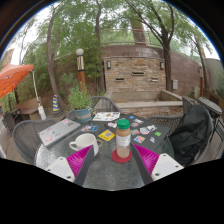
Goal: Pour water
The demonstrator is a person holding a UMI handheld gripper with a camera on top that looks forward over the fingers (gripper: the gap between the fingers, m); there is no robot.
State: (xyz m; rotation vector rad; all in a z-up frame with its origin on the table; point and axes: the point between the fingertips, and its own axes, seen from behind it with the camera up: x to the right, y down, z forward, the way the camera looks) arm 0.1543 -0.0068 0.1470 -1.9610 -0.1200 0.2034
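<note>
Looking out over a round glass worktop (112,172) in a garden patio. Hand-held gripper (105,164) gaping wide, gripping nothing; magenta-padded fingers (62,163) showing at 7 and 5 o'clock of the view. Bottle (123,138) with green cap and colourful label standing upright on a red coaster (121,156), sitting just ahead of the fingers and a bit toward the 5 o'clock one, not touching either pad. White mug (82,143) resting at 10 o'clock from the bottle, near it but apart. Laptop (58,131) lying closed further out at 10 o'clock, beside the mug. Yellow card (106,135) lying just at 11 o'clock of the bottle. Scattered cards and small papers (146,129) lying at 1 to 2 o'clock of the bottle, too small for telling apart. Potted plant (78,101) sitting at the far rim, 11 o'clock. Mesh chairs (189,128) ringing the worktop. Stone fireplace wall (133,77) standing beyond at 12 o'clock, trees (110,25) rising behind it. Orange umbrella (14,78) showing at 9 o'clock.
</note>
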